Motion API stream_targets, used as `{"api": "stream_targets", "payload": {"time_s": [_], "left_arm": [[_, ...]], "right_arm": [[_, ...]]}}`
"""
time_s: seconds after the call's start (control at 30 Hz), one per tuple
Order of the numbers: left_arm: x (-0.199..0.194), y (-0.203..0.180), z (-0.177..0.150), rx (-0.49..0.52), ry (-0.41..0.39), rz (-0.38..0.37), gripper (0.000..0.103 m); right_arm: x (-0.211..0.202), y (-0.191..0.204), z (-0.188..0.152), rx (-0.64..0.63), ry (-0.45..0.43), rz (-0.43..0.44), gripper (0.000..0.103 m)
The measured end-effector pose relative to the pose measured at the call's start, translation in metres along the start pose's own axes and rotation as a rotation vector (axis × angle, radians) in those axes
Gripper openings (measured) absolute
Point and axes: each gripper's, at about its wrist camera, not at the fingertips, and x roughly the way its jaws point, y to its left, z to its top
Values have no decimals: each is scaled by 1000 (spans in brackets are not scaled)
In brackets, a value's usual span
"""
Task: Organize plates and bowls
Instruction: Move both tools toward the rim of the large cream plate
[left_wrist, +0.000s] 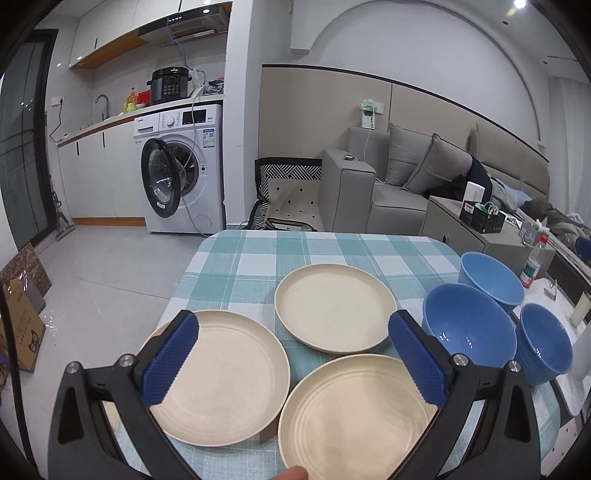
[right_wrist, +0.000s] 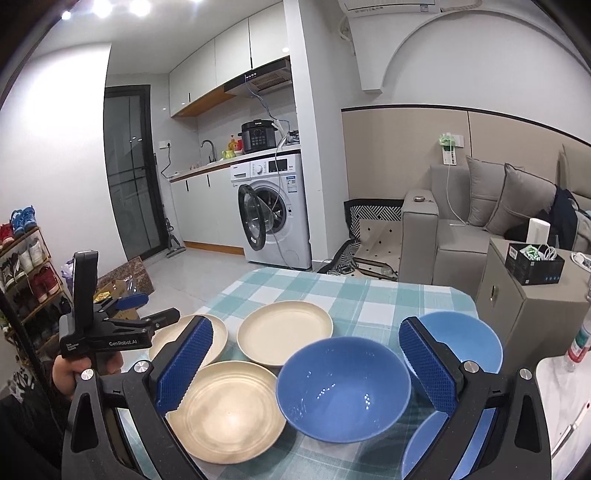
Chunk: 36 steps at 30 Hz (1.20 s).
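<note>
Three cream plates lie apart on a checked tablecloth: a left plate (left_wrist: 229, 376), a far plate (left_wrist: 334, 306) and a near plate (left_wrist: 354, 417). Three blue bowls stand to their right: a middle bowl (left_wrist: 467, 328), a far bowl (left_wrist: 489, 275) and a near-right bowl (left_wrist: 543, 341). My left gripper (left_wrist: 295, 354) hovers open over the plates, holding nothing. My right gripper (right_wrist: 306, 365) hangs open above the middle bowl (right_wrist: 343, 391), between the near plate (right_wrist: 227, 410) and the far bowl (right_wrist: 469, 339). The left gripper (right_wrist: 155, 306) also shows at the left of the right wrist view, held by a hand.
The table (left_wrist: 258, 254) ends close behind the far plate. A grey cabinet (right_wrist: 524, 295) with a black box stands to the right, a sofa (left_wrist: 399, 192) behind it. A washing machine (left_wrist: 184, 166) with its door open is at the back left. A bottle (left_wrist: 533, 262) stands beside the bowls.
</note>
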Motion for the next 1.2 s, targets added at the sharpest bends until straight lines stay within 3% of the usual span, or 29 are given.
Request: {"api": "stream_targets", "payload": {"time_s": [0.47, 0.7, 1.2], "left_arm": [[4, 10, 31, 25, -18, 38, 103], [20, 12, 38, 15, 29, 28, 103], [65, 20, 41, -11, 106, 31, 103]], "right_arm": [[38, 0, 46, 1, 28, 50, 103], [66, -2, 65, -5, 66, 46, 103], [135, -10, 66, 8, 168, 31, 103]]}}
